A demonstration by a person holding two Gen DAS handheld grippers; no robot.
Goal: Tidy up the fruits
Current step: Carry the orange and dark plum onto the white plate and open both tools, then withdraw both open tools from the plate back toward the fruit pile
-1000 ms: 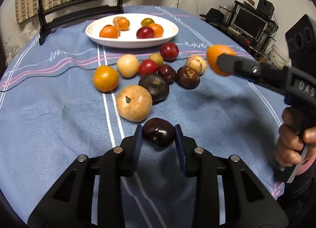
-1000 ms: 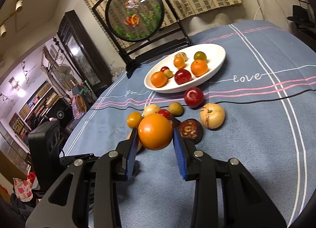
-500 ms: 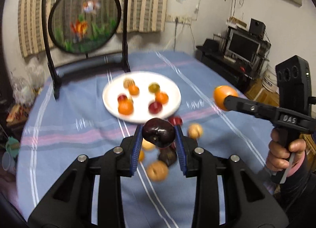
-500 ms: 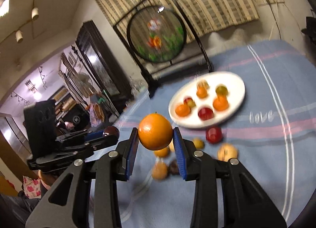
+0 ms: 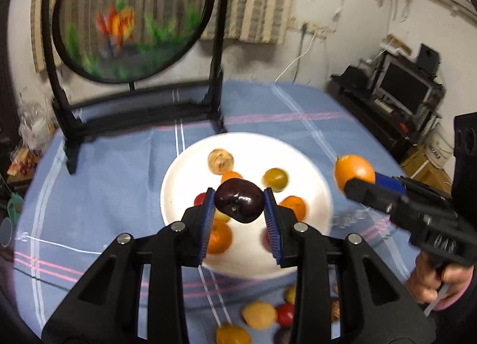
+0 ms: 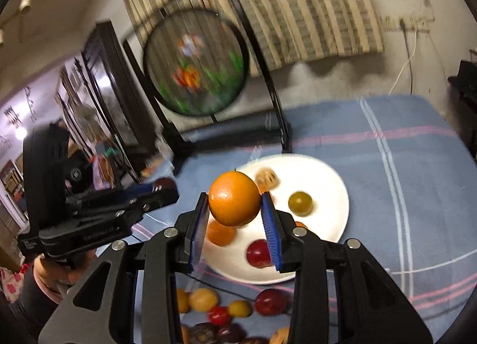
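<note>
Two grippers are in our hands above a table with a blue striped cloth [image 5: 98,183], the biggest thing in view. At its far edge stands a black frame holding a round screen [image 5: 131,18] with a blurred fish picture, and behind it hangs a striped curtain [image 6: 268,9]. Nearer to us lies a white plate [image 5: 304,177] with several fruits on it: orange ones, a yellowish-green one [image 6: 300,203], a red one [image 6: 258,253] and a pale brown one [image 5: 220,160]. Our left gripper [image 5: 238,212] is narrowly closed on a dark plum [image 5: 239,200]; both blue pads press its sides, and it hangs in the air over the plate, touching nothing else. Our right gripper [image 6: 234,214] is closed in the same way on an orange [image 6: 234,202], which is also held up in the air; in the left view it stands at the right edge of the plate, in the right view over the plate's left part. Each gripper appears in the other's camera with the hand [image 5: 438,281] at its handle. On the cloth in front of the plate, near us, a loose group of small fruits [image 6: 226,311] lies close together: yellow, red, dark and orange ones, partly hidden behind the gripper arms.
</note>
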